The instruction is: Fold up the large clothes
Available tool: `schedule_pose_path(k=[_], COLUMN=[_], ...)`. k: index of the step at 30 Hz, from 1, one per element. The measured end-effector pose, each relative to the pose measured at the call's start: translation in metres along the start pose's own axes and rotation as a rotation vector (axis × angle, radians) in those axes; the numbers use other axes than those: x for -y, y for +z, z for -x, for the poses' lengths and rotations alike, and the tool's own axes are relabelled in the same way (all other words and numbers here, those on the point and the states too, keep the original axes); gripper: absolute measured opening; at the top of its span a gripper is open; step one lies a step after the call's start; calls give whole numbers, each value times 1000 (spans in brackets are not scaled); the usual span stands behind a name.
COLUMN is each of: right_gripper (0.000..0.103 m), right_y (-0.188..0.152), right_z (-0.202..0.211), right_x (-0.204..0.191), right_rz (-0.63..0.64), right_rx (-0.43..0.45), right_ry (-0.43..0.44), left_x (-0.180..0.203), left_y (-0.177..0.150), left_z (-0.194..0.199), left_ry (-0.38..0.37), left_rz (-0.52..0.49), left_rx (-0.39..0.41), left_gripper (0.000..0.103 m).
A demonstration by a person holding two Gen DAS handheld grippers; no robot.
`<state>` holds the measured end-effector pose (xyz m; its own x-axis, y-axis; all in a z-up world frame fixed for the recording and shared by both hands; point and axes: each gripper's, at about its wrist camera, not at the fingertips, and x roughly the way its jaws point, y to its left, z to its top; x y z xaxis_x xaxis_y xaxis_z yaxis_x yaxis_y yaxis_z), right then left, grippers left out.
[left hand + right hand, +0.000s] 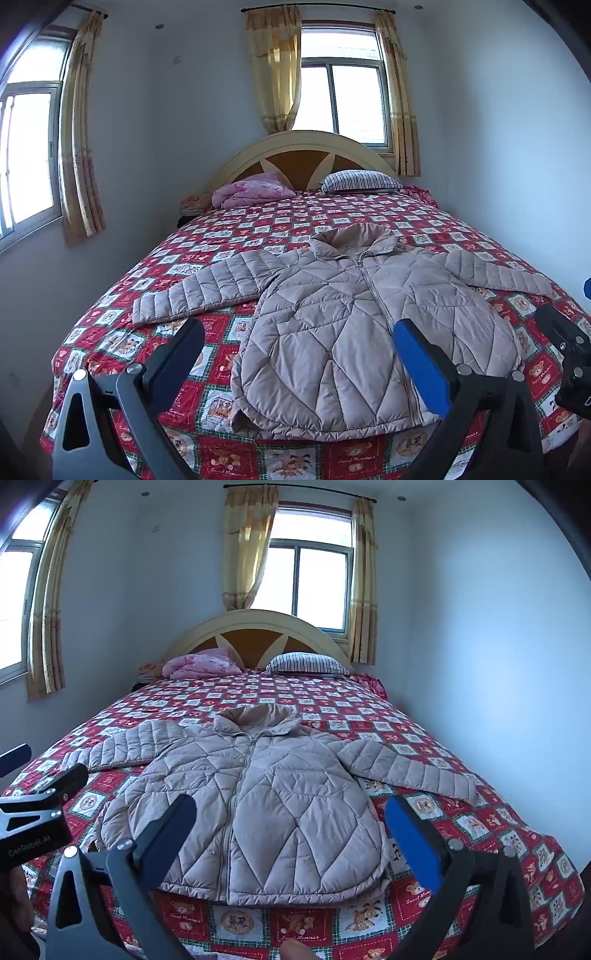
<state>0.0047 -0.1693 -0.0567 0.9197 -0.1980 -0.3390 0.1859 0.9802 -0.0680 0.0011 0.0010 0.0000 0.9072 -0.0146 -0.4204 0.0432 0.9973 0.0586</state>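
Across the middle of the frame the puffer jacket (343,321) lies zipped, sleeves spread on the bed (207,236), ready for folding; left claw (299,354) and right claw (291,830) hover released, holding nothing.

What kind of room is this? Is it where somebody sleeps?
Yes, it looks like a bedroom. There is a big bed with a striped pillow by the headboard, and curtained windows. A puffy jacket lies spread on the bed.
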Motion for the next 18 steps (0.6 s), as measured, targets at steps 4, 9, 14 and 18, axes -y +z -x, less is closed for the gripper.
schedule_pose_path(k=[4,9,14,18], right_gripper=[103,103,103,103], right_y=[0,-1,-1,-1], right_z=[-1,1,0,1], right_x=[1,-3,-4,-3], right_rz=[12,25,25,26], right_rx=[4,10,0,1], right_ry=[5,-15,-9,-9], left_x=[-1,-7,-5,-6], left_y=[0,1,0,-1], left_z=[-2,-5,-3,-4], left_ry=[10,17,21,19], left_rz=[1,6,-3,-10], left_rx=[3,7,17,18], left_gripper=[102,102,102,102])
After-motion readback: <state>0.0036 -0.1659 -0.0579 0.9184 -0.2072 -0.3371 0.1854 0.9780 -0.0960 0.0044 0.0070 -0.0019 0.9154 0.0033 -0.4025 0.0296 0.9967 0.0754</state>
